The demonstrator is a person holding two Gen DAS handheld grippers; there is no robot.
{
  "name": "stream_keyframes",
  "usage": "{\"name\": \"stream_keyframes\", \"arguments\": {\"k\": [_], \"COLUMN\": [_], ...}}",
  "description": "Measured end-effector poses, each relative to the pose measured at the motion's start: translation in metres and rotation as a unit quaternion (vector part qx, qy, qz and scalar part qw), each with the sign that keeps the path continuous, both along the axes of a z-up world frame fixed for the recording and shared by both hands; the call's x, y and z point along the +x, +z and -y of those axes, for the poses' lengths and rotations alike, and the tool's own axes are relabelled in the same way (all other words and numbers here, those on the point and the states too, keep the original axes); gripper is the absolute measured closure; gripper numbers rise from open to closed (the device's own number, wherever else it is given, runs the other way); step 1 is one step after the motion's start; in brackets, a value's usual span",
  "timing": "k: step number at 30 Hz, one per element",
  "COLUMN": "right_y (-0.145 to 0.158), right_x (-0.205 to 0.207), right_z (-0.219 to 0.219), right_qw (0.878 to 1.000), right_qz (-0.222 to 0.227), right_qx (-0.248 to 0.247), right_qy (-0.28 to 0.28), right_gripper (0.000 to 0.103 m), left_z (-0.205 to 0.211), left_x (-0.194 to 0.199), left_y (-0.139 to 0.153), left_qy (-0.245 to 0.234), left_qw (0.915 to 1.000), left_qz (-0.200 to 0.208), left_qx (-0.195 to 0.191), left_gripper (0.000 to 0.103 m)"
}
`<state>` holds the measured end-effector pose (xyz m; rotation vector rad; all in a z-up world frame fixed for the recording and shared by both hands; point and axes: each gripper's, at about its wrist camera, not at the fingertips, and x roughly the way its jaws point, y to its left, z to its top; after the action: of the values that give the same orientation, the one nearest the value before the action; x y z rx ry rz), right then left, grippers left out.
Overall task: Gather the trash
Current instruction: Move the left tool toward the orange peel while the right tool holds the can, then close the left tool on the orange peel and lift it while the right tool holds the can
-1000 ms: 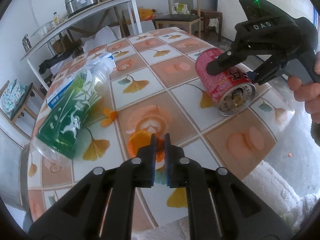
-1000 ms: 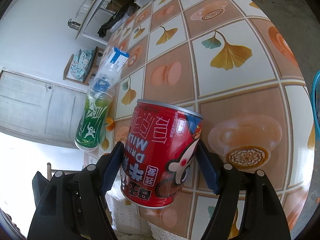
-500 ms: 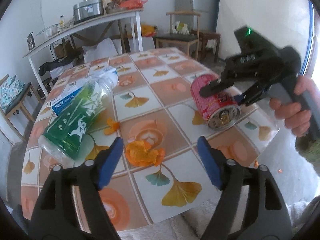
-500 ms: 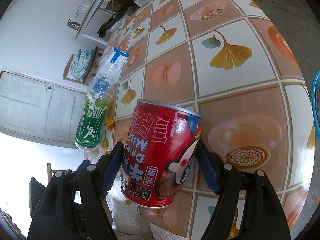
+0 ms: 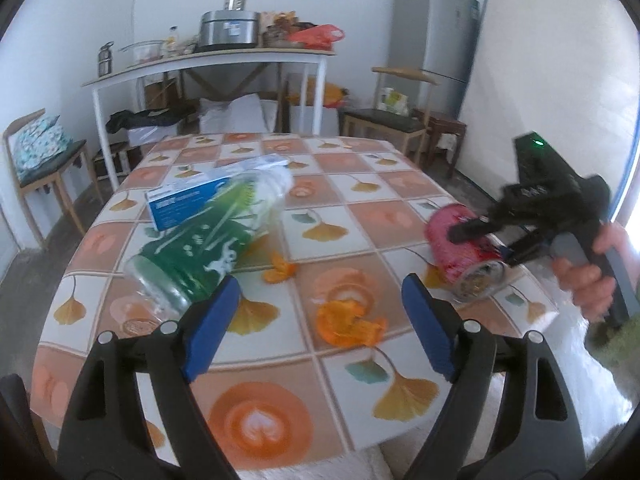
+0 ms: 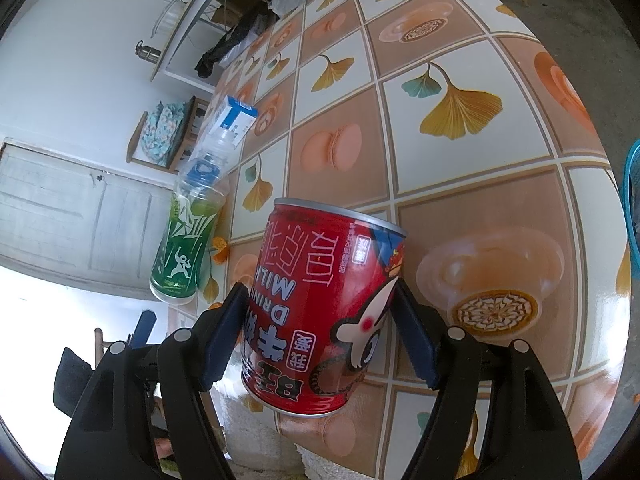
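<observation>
The right gripper (image 6: 320, 316) is clamping the red can (image 6: 324, 304) at the table's (image 5: 360, 216) near right edge. The left gripper (image 5: 320, 320) is gaping wide, having just been opening, with nothing between its pads (only peel (image 5: 348, 324) lying beyond). The bottle (image 5: 208, 240) is lying on its side by the left edge, touching a box (image 5: 188, 200); bare cloth is stretching between bottle and can.

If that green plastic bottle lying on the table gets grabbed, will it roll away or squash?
The green plastic bottle lies on its side, so a nudge would probably roll it. It looks empty and thin-walled, so likely light and apt to dent. The blue box beside it might block rolling that way.
</observation>
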<state>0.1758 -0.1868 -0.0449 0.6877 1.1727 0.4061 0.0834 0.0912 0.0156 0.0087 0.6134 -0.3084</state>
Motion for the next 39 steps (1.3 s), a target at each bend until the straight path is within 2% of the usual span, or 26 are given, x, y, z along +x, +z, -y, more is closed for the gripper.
{"name": "stream_keyframes", "arguments": {"k": [4,7,10,16,24,26,28,31,36,39], "right_y": [0.0,0.0,-0.001,-0.003,-0.003,-0.004,-0.005,-0.004,-0.006,-0.006], "right_x": [-0.002,-0.003,-0.004,-0.006,-0.008,-0.008,-0.01,-0.01,-0.009,-0.009], "right_z": [0.002,0.003,0.005,0.011,0.012,0.013,0.016,0.018,0.018,0.018], "right_qw": [1.0,1.0,1.0,0.999,0.999,0.999,0.998,0.998,0.998,0.998], "right_qz": [0.004,0.009,0.014,0.022,0.033,0.034,0.034,0.035,0.036,0.036], "right_qx": [0.003,0.007,0.013,0.031,0.036,0.04,0.046,0.05,0.052,0.052], "right_qy": [0.0,0.001,0.003,0.003,0.009,0.009,0.01,0.011,0.012,0.012], "right_gripper": [0.033,0.033,0.033,0.033,0.033,0.033,0.033,0.033,0.033,0.033], "left_z": [-0.004,-0.001,0.011,0.035,0.036,0.035,0.036,0.038,0.036,0.034], "left_x": [0.02,0.038,0.055,0.082,0.106,0.106,0.108,0.106,0.089,0.067], "left_y": [-0.006,-0.011,-0.016,-0.03,-0.05,-0.05,-0.05,-0.048,-0.036,-0.018], "left_qy": [0.015,0.017,0.013,0.011,0.046,0.049,0.047,0.045,0.038,0.015], "left_qw": [0.9997,0.9988,0.9965,0.9909,0.9812,0.9812,0.9804,0.9803,0.9826,0.9877], "left_qz": [-0.018,-0.039,-0.062,-0.09,-0.125,-0.124,-0.124,-0.113,-0.093,-0.075], "left_qx": [0.011,0.024,0.054,0.099,0.139,0.14,0.146,0.156,0.156,0.136], "left_gripper": [0.045,0.056,0.068,0.068,0.069,0.073,0.087,0.097,0.1,0.1]}}
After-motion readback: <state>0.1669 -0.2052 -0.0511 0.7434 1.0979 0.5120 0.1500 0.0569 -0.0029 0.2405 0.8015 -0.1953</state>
